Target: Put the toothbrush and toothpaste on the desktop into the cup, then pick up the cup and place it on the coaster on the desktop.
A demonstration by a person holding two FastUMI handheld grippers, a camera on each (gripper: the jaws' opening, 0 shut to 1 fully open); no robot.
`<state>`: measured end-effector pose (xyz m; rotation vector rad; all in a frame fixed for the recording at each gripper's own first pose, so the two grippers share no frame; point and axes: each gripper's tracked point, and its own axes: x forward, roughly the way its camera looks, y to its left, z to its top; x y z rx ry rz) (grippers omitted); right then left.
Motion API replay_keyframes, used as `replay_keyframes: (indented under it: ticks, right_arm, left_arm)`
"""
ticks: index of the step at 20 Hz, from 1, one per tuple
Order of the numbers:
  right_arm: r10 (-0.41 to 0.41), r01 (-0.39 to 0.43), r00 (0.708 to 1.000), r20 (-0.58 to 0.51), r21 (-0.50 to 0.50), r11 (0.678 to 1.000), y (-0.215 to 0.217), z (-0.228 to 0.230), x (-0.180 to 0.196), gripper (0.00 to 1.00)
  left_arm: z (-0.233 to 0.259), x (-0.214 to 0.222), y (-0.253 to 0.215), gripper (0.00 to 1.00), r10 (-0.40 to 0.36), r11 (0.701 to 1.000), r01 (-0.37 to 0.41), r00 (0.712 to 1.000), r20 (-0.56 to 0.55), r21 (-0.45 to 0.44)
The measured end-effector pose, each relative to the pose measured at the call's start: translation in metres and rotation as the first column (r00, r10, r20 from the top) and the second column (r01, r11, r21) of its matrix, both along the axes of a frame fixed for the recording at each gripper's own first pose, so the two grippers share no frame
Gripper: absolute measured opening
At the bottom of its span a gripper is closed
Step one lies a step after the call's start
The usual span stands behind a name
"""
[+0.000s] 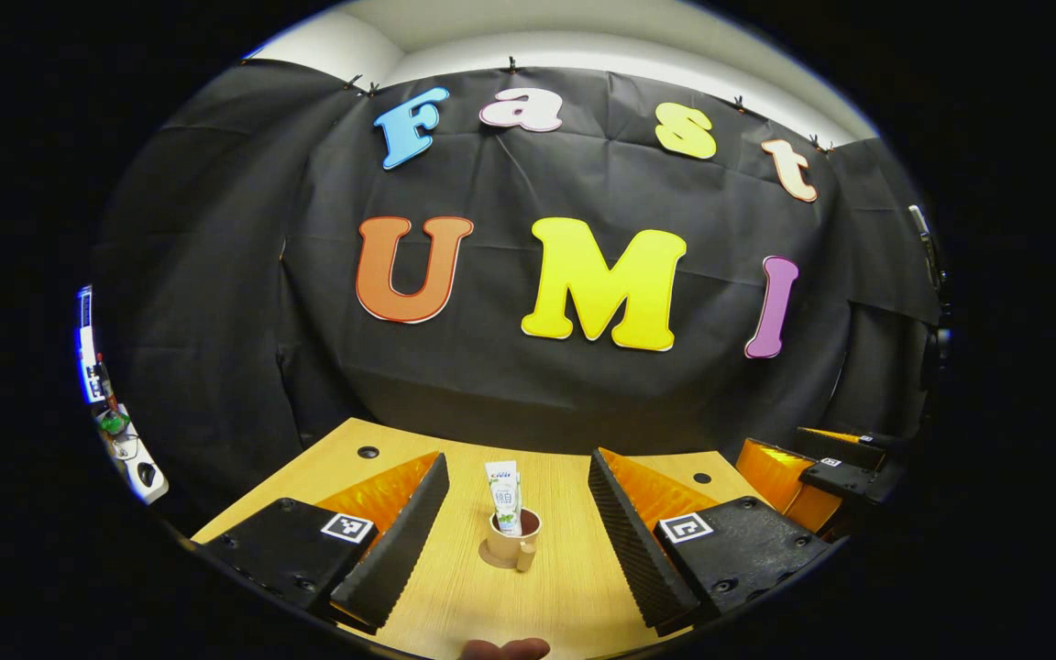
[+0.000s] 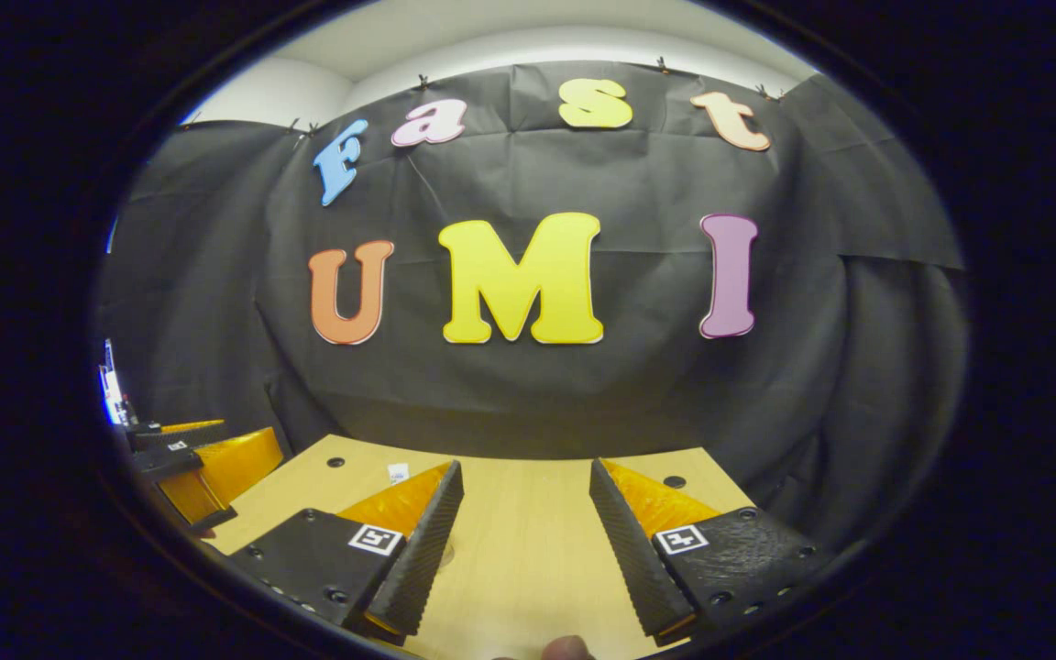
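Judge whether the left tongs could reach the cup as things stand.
Probably yes. The left tongs stand open, and the cup, toothpaste upright in it, sits straight ahead between the fingers on the desktop, with bare wood between.

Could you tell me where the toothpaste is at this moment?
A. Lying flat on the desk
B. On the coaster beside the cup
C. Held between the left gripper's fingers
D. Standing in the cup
D: in the left gripper view the toothpaste stands upright in the cup, between the open fingers of the left gripper but untouched.
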<state>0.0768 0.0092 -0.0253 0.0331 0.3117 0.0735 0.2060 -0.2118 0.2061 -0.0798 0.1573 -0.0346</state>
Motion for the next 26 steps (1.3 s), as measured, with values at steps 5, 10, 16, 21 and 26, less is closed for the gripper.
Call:
replay_keyframes:
  ticks: [5,10,16,21,26]
  right_arm:
    - [0.021,-0.021,1.0,-0.003,0.001,1.0,0.004,-0.005,0.0,0.85]
    - [0.029,-0.029,1.0,-0.013,0.008,1.0,0.005,-0.009,0.004,0.85]
    - [0.032,-0.032,0.999,-0.003,0.006,0.999,0.003,-0.006,0.007,0.85]
    - [0.017,-0.017,1.0,0.002,0.014,1.0,-0.002,-0.004,0.01,0.85]
    - [0.023,-0.023,1.0,-0.004,0.012,1.0,0.0,-0.005,0.011,0.86]
  left_arm:
    - [-0.001,0.001,-0.004,0.97,0.002,1.0,-0.002,1.0,-0.005,0.008]
    - [0.0,0.002,-0.003,0.97,0.013,1.0,-0.013,1.0,-0.004,0.013]
    - [0.0,0.004,-0.004,0.98,0.023,1.0,-0.023,1.0,-0.004,0.008]
    - [0.002,0.007,-0.008,0.97,0.017,1.0,-0.017,1.0,0.003,0.015]
    - [0.0,0.008,-0.009,0.97,0.017,1.0,-0.017,1.0,-0.006,0.015]
